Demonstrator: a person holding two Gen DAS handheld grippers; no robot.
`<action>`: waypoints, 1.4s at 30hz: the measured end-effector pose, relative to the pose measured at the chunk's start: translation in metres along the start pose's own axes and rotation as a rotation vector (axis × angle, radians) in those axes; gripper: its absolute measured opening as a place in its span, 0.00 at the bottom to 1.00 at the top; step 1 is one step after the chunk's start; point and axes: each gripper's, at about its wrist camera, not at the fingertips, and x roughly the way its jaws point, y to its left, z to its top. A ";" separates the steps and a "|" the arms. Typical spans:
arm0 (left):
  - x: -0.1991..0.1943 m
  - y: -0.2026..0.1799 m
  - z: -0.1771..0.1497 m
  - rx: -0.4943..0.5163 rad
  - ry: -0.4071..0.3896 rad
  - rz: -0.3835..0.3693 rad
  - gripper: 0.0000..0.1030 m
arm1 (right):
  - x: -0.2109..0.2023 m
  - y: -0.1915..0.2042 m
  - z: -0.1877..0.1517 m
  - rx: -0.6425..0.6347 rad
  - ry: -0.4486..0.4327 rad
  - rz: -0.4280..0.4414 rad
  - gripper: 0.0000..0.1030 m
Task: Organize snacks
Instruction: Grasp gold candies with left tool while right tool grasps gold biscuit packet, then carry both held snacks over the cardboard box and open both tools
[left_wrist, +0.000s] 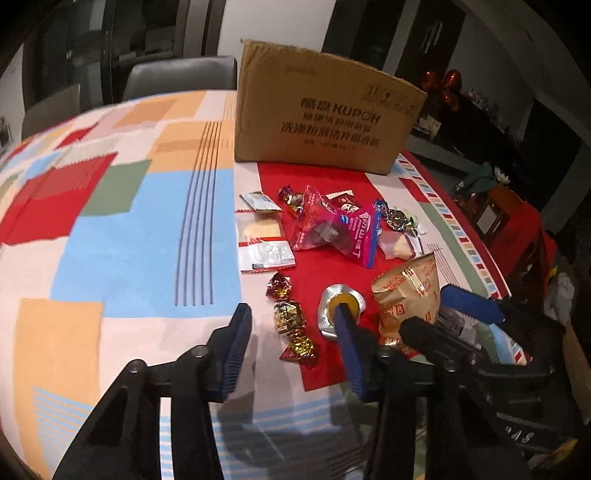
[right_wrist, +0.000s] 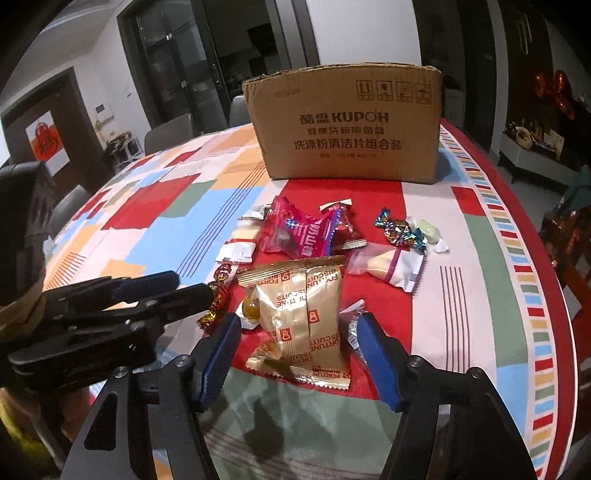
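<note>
The left gripper stands spread around foil-wrapped red-and-gold candies; the right gripper, spread, straddles a gold biscuit packet near the patchwork-clothed table's front edge; a brown cardboard box stands behind.

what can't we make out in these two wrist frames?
- Cardboard box contents: both views show only its outer wall.
- Silver-and-yellow snack: left finger covers it in the left view; gold biscuit bag mostly hides it in the right.
- Whether either gripper touches a snack: unclear.
</note>
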 end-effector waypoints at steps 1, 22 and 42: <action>0.004 0.001 0.001 -0.011 0.013 -0.002 0.40 | 0.001 0.001 0.000 -0.004 0.002 -0.003 0.62; 0.015 -0.002 0.004 -0.025 0.045 0.001 0.18 | 0.008 0.002 0.007 -0.025 0.013 0.003 0.42; -0.065 -0.026 0.034 0.055 -0.110 0.003 0.18 | -0.041 -0.003 0.050 -0.010 -0.116 0.027 0.41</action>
